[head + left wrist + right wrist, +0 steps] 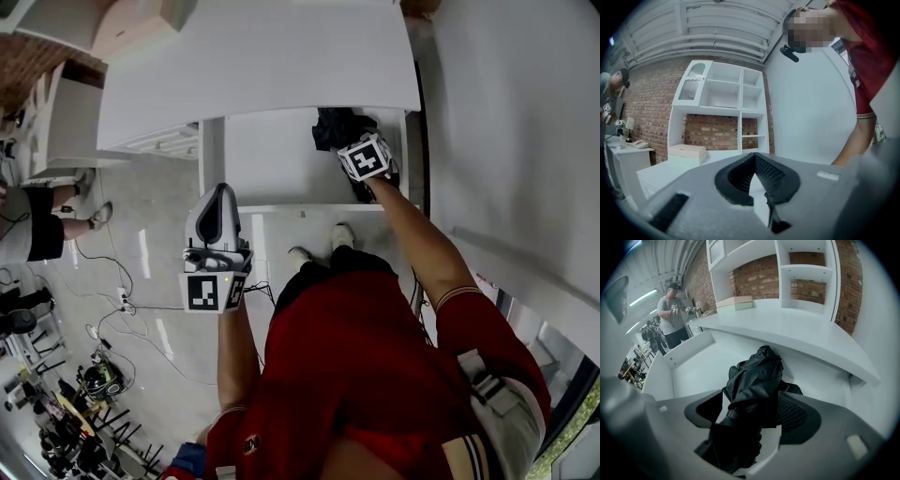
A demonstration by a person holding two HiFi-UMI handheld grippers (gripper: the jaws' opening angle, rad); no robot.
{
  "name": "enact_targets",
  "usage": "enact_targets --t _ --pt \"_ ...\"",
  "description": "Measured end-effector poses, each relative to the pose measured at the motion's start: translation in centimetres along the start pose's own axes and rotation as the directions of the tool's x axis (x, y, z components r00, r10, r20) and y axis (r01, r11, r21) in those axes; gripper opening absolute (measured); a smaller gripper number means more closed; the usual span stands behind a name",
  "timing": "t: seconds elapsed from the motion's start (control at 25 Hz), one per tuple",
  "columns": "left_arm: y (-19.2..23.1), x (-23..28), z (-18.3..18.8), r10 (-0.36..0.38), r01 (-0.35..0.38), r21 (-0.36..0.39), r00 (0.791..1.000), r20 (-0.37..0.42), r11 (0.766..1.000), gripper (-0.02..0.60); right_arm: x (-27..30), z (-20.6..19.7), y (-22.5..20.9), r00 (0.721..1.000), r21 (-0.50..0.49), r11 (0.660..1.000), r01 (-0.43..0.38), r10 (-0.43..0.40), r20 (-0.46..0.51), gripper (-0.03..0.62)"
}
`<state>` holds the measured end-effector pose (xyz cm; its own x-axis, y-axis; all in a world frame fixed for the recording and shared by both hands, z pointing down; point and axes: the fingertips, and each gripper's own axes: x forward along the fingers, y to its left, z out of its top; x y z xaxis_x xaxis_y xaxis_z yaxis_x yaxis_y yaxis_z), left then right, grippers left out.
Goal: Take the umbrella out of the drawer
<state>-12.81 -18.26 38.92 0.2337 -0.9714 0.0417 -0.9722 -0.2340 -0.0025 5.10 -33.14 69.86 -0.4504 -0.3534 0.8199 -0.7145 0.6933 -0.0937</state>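
One black umbrella (755, 373), seemingly ungripped, between parted jaws of right claw (752, 401)

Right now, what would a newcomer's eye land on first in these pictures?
A crumpled black umbrella lies in the open white drawer, with the right hand-held gripper straddling it, jaws wide apart. The left hand-held gripper hangs empty outside the drawer, beside the person's red shirt.
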Motion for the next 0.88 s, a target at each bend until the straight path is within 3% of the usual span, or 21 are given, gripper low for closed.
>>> enact_targets --t 0.24,0.6,0.88 --pt "1.4 -0.5 -0.6 0.009 -0.009 0.005 1.000 -0.027 1.000 0.005 2.2 -1.7 0.1 0.994 0.032 0.999 0.003 0.000 -0.107 0.392" --pt "2.9 -1.8 -1.0 0.030 -0.030 0.003 0.999 -0.038 1.000 0.005 3.6 -2.2 -0.4 0.993 0.040 0.998 0.043 -0.038 -0.112 0.389" --pt "4.1 -3.0 -0.8 0.043 -0.044 -0.007 0.998 -0.038 0.999 0.005 3.7 -2.1 -0.2 0.993 0.027 0.998 0.048 -0.045 -0.112 0.341"
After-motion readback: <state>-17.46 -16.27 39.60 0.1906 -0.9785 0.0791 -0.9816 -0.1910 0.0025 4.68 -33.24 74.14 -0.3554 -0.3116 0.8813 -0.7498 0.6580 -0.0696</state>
